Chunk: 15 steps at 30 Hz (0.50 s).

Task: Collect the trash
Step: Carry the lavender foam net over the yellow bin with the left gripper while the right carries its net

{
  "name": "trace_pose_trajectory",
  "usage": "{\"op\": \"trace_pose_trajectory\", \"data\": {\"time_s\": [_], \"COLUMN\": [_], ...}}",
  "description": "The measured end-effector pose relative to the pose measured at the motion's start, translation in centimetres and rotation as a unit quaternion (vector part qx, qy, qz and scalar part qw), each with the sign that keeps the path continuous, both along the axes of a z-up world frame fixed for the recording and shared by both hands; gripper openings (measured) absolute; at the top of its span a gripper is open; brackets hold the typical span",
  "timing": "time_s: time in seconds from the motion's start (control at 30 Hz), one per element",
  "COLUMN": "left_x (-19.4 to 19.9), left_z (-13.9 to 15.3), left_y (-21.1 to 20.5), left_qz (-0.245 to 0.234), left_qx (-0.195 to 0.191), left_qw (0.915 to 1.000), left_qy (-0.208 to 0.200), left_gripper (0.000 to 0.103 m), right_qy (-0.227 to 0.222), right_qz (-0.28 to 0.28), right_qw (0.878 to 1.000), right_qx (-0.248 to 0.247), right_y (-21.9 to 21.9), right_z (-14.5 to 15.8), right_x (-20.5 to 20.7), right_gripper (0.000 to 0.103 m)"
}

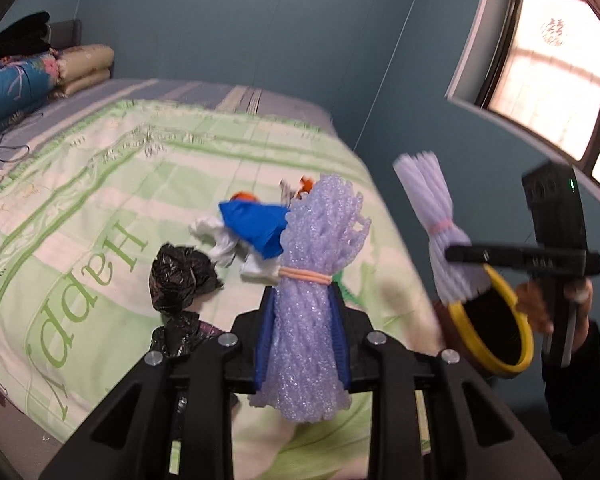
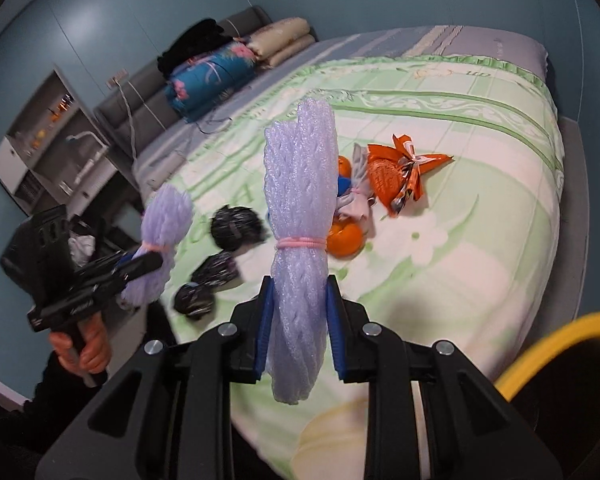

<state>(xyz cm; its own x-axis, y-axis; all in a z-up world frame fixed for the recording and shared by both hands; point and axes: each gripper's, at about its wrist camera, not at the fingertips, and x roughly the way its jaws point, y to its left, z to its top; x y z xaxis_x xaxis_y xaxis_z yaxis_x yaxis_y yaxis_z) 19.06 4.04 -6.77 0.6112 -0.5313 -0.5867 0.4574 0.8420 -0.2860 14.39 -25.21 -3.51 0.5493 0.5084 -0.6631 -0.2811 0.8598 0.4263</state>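
On the bedspread [image 1: 100,184] — printed "Happy" — each gripper [image 1: 304,312] [image 2: 300,312] clamps a foam net bundle [image 1: 312,280] [image 2: 300,240].

Left-held foam net bundle [image 1: 306,304]: soft expanded-plastic mesh, pale lilac, glittery, bound by a pink elastic band [image 1: 306,276]. Right-held foam net bundle [image 2: 300,240] had the same mesh, looking more matt. Finger pads [image 2: 265,328] looked like ribbed blue plastic; gripper frames matt black plastic with bright metal bolts [image 1: 228,339]. Black bags [image 1: 180,276] were crinkled, glossy film. Orange wrapper [image 2: 396,178] was shiny foil. Quilt [image 1: 100,184] was matt, stitched cloth. Bin rim [image 1: 496,320] was smooth yellow plastic.
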Motion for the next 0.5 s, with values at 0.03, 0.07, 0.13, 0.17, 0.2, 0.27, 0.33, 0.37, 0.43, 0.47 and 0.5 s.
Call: {"op": "trace_pose_trajectory", "data": {"time_s": [0.03, 0.07, 0.13, 0.17, 0.2, 0.27, 0.33, 0.37, 0.43, 0.47, 0.5], "left_x": [-0.6, -1.2, -2.1, -2.6, -3.1, -4.0, -4.8, -5.2, -5.7, -5.9, -6.1], "left_z": [0.6, 1.1, 2.0, 2.5, 2.8, 3.7, 4.3, 4.7, 5.3, 5.6, 5.8], "left_y": [-0.1, -0.2, -0.5, -0.8, -1.0, -1.8, -2.7, -3.5, -4.7, -5.5, -6.3], "left_qz": [0.009, 0.016, 0.022, 0.024, 0.025, 0.023, 0.018, 0.013, 0.002, -0.005, -0.01], "left_qx": [-0.003, -0.008, -0.019, -0.026, -0.03, -0.037, -0.043, -0.046, -0.052, -0.053, -0.053], "left_qw": [0.9999, 0.9997, 0.9992, 0.9989, 0.9985, 0.9977, 0.997, 0.9966, 0.9961, 0.9958, 0.9955], "left_qy": [-0.008, -0.015, -0.025, -0.032, -0.038, -0.052, -0.063, -0.067, -0.071, -0.074, -0.077], "left_gripper": [0.025, 0.025, 0.025, 0.025, 0.025, 0.025, 0.025, 0.025, 0.025, 0.025, 0.025], "right_qy": [-0.007, -0.013, -0.021, -0.027, -0.03, -0.04, -0.056, -0.063, -0.073, -0.079, -0.086], "right_qz": [-0.004, -0.008, -0.017, -0.028, -0.035, -0.05, -0.076, -0.088, -0.11, -0.12, -0.13], "right_qw": [1.0, 1.0, 1.0, 0.999, 0.999, 0.998, 0.995, 0.994, 0.991, 0.989, 0.988], "right_qx": [0.005, 0.008, 0.01, 0.011, 0.011, 0.013, 0.011, 0.01, 0.019, 0.023, 0.022], "right_y": [-0.3, -0.6, -0.9, -1.4, -1.8, -2.8, -4.2, -5.0, -6.4, -7.2, -7.7], "right_z": [0.4, 0.8, 1.2, 1.6, 1.9, 2.4, 3.1, 3.4, 3.9, 4.2, 4.6], "right_x": [-1.1, -2.1, -3.8, -4.8, -5.3, -6.6, -8.0, -8.6, -9.4, -9.8, -10.1], "right_gripper": [0.024, 0.024, 0.024, 0.024, 0.024, 0.024, 0.024, 0.024, 0.024, 0.024, 0.024]}}
